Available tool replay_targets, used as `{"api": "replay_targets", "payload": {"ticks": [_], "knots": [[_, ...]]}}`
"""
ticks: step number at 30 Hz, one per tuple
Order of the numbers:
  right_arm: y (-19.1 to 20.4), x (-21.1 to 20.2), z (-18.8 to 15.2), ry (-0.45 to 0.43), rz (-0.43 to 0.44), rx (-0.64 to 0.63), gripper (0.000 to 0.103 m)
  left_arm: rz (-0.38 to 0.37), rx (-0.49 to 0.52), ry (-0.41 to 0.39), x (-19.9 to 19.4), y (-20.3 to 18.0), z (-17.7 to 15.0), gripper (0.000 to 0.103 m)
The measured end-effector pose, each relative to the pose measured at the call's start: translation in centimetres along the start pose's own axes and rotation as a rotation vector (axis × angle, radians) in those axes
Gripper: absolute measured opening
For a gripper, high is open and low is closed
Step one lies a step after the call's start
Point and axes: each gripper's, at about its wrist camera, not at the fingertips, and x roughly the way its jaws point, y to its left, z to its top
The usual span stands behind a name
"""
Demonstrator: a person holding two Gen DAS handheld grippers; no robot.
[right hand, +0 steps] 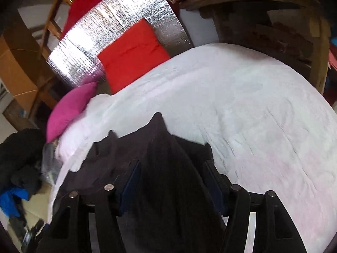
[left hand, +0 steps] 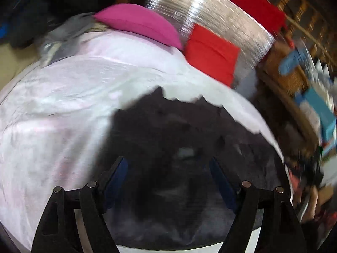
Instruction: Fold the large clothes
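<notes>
Dark garment (right hand: 168,168) lies on the bed (right hand: 252,109), lower centre of both views, spread over the white cover; edges look jagged and bunched, no neat fold visible yet.

Right gripper (right hand: 174,181): a ridge of the dark cloth rises up between the fingers (right hand: 131,179) and fills the gap; pads seem to bear on it, so I judge it's holding the garment w/ a mid-width grip; cloth peaks upward in the centre of the frame, as if lifted.

Left gripper (left hand: 168,179): fingers (left hand: 117,177) stand wide apart; dark cloth lies below/between them but pads don't appear to touch it; view is blurred, so not certain.

Other stuff: pink pillow (right hand: 69,109) at left edge of bed, red cushion (right hand: 132,57) upper centre against a silver foil sheet (right hand: 109,31); pile of dark clothes (right hand: 19,158) on floor at left, prob. more to fold.

Progress, my read: early; garment is gripped on one side only, not flattened, no crease made; left to do: get the second hold, spread it flat, fold over, then the rest of the pile.
</notes>
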Motion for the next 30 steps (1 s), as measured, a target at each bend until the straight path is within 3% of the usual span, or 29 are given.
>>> {"api": "replay_targets", "payload": {"ticks": [2, 4, 5, 7, 11, 14, 18, 20, 22, 26, 30], "knots": [[1.3, 1.7, 0.3, 0.02, -0.014, -0.038, 0.059, 0.041, 0.07, 0.03, 1.3, -1.7, -0.3, 0.081], [1.6, 4.3, -0.1, 0.073, -0.094, -0.071, 0.055, 0.114, 0.148, 0.081, 2.9, -3.5, -0.7, 0.081], [1.2, 5.8, -0.2, 0.095, -0.145, -0.071, 0.052, 0.142, 0.177, 0.093, 3.3, -4.0, -1.0, 0.081], [0.3, 7.8, -0.3, 0.137, -0.16, -0.03, 0.051, 0.201, 0.242, 0.102, 4.2, -4.9, -1.7, 0.082], [1.2, 6.0, 0.2, 0.075, -0.169, -0.058, 0.051, 0.26, 0.317, 0.091, 4.4, -5.7, -2.5, 0.082], [1.8, 2.7, 0.1, 0.0, -0.159, -0.078, 0.052, 0.262, 0.314, 0.089, 4.3, -5.5, -2.7, 0.082], [4.2, -2.1, -1.3, -0.101, -0.067, -0.18, 0.052, 0.267, 0.314, 0.088, 3.8, -5.4, -2.9, 0.082], [5.2, -2.8, -2.2, -0.081, -0.03, -0.214, 0.052, 0.271, 0.317, 0.086, 4.0, -5.6, -3.0, 0.082], [5.2, -1.7, -3.2, -0.004, 0.006, -0.205, 0.049, 0.276, 0.323, 0.085, 4.4, -5.8, -2.8, 0.082], [4.1, 2.8, -4.2, 0.132, -0.085, -0.181, 0.048, 0.277, 0.331, 0.083, 4.6, -5.8, -2.9, 0.083], [4.3, 2.5, -4.0, 0.127, -0.087, -0.176, 0.047, 0.283, 0.341, 0.083, 4.7, -5.8, -2.9, 0.084]]}}
